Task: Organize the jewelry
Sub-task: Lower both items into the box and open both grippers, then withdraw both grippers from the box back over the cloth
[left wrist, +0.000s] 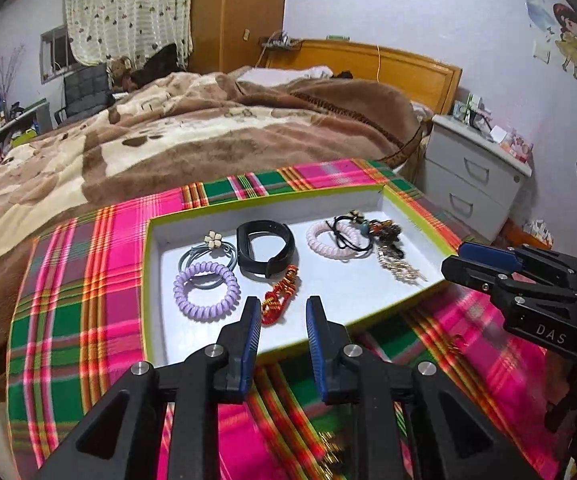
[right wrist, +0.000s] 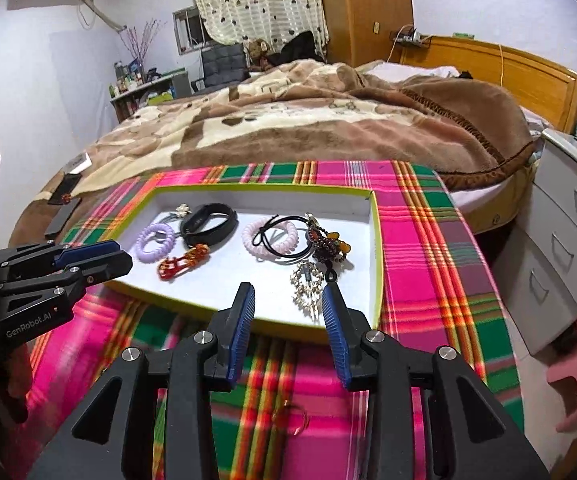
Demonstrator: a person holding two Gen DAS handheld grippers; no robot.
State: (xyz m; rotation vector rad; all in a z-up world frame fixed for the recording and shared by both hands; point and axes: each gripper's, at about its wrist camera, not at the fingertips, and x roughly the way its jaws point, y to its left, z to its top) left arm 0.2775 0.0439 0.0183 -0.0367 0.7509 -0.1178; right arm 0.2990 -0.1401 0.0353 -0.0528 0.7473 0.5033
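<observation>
White-floored, green-rimmed tray [left wrist: 404, 204] on plaid cloth [right wrist: 428, 240] holds the jewelry; its long axis runs left-right. Left gripper [left wrist: 282, 312] and right gripper [right wrist: 288, 300], marked "DAS" and "GenRobot.AI", gape empty.

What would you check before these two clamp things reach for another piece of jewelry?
1. Left hand-held gripper empty, open: ok.
2. Right hand-held gripper empty, open: ok.
3. Tray flat on the plaid cloth: ok.
4. Red bracelet lies apart from the purple coil: ok.
5. Black tie tangled over the pink coil: not ok.
6. Blurred gold item on cloth below grippers, identity: cannot tell.
</observation>
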